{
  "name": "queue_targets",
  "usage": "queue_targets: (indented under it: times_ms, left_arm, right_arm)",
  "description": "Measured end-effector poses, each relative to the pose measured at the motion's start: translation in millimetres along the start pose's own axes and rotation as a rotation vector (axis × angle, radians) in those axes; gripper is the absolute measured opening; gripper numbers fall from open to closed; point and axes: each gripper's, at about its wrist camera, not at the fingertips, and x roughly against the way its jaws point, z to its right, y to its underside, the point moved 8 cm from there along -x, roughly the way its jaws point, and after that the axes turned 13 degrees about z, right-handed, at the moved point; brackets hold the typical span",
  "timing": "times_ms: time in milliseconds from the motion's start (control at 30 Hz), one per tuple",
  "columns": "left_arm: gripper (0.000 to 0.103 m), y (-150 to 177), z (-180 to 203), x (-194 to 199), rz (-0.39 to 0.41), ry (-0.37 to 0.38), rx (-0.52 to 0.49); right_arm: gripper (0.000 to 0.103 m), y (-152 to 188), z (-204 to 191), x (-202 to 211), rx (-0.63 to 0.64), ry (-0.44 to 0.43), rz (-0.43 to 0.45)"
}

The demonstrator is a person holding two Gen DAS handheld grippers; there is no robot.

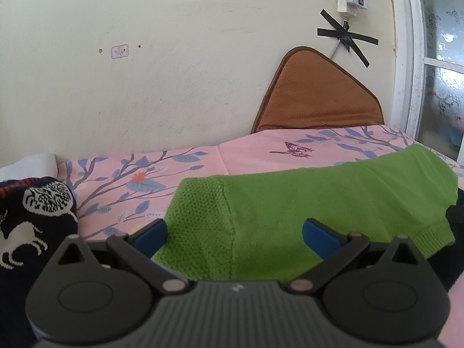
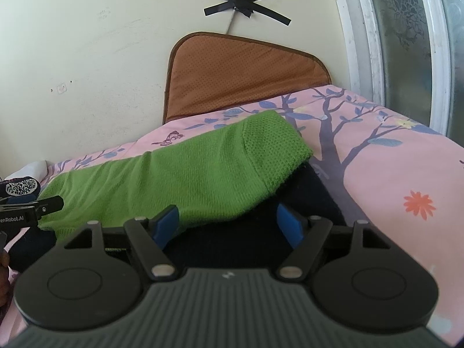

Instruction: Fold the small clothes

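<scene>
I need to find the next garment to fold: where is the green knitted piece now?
The green knitted piece lies on the pink floral bedsheet, just ahead of both grippers, in front of the brown cushion; its near edge overlaps a dark garment.

- My left gripper (image 1: 235, 239) points forward and somewhat downward, its two blue pads (image 1: 152, 236) spread wide apart, pressing on nothing.
- From the right wrist view, that left gripper (image 2: 49, 203) shows at the far left edge as a black finger tip reaching in sideways.
- My right gripper (image 2: 227, 223) also tilts somewhat downward, jaws wide, blue pads (image 2: 288, 224) gripping nothing.
- A sliver of the person's hand (image 2: 4, 272) sits at the lower left edge of the right wrist view, too cropped to tell its pose.
</scene>
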Motion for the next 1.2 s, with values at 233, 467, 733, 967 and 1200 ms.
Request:
queue_targets:
  times_ms: [233,467,733,967,1200]
  left_arm:
    - [0.103,0.9,0.3,-0.6,-0.006,0.003,-0.004]
    - [0.103,1.5,0.9,-1.1,-0.01,0.005,-0.007]
    - [0.103,2.1,1.6,-0.9,-0.012,0.009,-0.014]
    - [0.103,2.2,1.6,-0.8,-0.01,0.01,-0.013]
    - [0.103,1.9,1.7,-0.7,-0.011,0.01,-0.013]
  right_arm:
    - [0.078,0.1,-0.4,0.3,-0.001,0.001,0.0]
    - [0.078,0.2,-0.6,0.2,-0.004,-0.001,0.001]
    - [0.078,0.4,-0.6,0.9,-0.005,-0.001,0.002]
    - [0.078,0.3,-0.8,0.9,-0.008,-0.002,0.003]
    - [0.079,0.7,-1.0,0.7,-0.01,-0.004,0.003]
